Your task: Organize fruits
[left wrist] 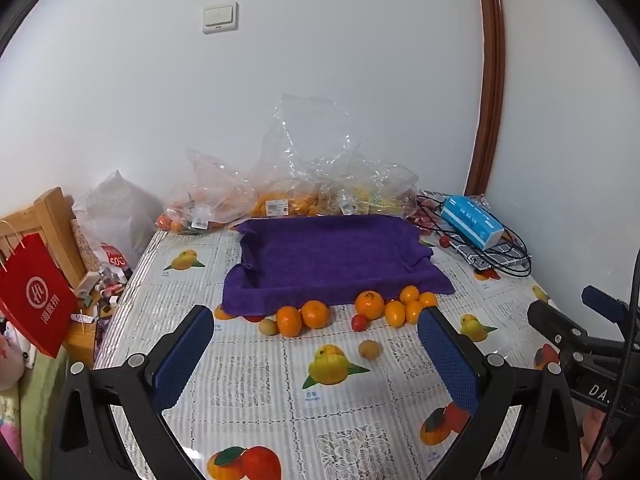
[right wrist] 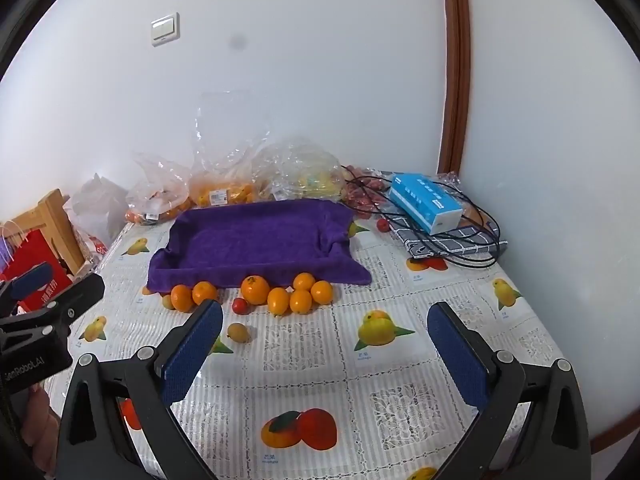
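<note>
A tray draped in a purple towel sits mid-table with nothing in it. Along its front edge lie several oranges, with smaller orange fruits bunched at their right. A small red fruit and a tan fruit lie nearer to me, and another tan fruit sits left of the row. My left gripper and right gripper hover over the fruit-print tablecloth, short of the row. Both are open and hold nothing.
Clear plastic bags of fruit crowd the wall behind the tray. A blue tissue box, black cables and one red fruit fill the back right corner. A red paper bag hangs past the left table edge.
</note>
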Tool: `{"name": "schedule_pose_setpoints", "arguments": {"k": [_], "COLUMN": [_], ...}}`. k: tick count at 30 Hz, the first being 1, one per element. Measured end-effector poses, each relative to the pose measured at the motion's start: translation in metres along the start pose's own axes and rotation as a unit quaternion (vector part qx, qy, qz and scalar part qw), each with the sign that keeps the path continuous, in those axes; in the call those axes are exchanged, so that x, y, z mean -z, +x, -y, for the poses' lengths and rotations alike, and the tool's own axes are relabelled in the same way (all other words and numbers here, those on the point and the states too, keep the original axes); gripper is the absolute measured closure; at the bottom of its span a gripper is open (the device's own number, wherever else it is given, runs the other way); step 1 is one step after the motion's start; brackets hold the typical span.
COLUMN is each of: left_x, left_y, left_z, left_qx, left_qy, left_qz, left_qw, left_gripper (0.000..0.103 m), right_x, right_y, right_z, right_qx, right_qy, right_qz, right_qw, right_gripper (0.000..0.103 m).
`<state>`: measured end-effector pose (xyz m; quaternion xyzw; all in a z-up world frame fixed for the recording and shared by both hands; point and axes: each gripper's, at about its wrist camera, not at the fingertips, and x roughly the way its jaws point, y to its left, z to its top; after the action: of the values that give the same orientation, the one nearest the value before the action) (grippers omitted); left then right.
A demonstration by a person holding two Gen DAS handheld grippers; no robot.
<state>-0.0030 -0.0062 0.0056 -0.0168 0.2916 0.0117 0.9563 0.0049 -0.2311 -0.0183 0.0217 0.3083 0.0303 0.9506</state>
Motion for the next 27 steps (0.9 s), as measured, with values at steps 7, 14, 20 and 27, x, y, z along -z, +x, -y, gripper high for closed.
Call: {"name": "schedule_pose_setpoints", "arguments": {"k": [7,14,20,27], "left_x": [0.000,0.004,0.006,0.007], "left_y": [0.003,0.007,0.007,0.005], "left_z": [-0.009,-0.010,-0.010,-0.013], "left_qx": [-0.005,-0.004,0.004,0.003], "left_qy": [-0.013,-0.015,-0.017,-0.019], "left_qz": [-0.005,-0.008,-0.007,-0.004], "left_qw": [0.9999,0.9999,0.9998,0.9998], "left_gripper": [0.000,0.000,0.000,0.000], "right_x": [0.000,0.001,0.001,0.000], "right_y": [-0.002,0.000,0.001,0.001], "right_z": [-0.007,-0.008,-0.006,-0.008], "right_qx": [-0.001,0.004,0.001,-0.004], "right_qy": [-0.011,-0.015,-0.010,-0.008], "right_qz": [0.006,0.005,0.006,0.006], "right_qw": [1.000,1.000,1.000,1.000], "right_gripper": [0.001,0.001,0.001,0.001]}}
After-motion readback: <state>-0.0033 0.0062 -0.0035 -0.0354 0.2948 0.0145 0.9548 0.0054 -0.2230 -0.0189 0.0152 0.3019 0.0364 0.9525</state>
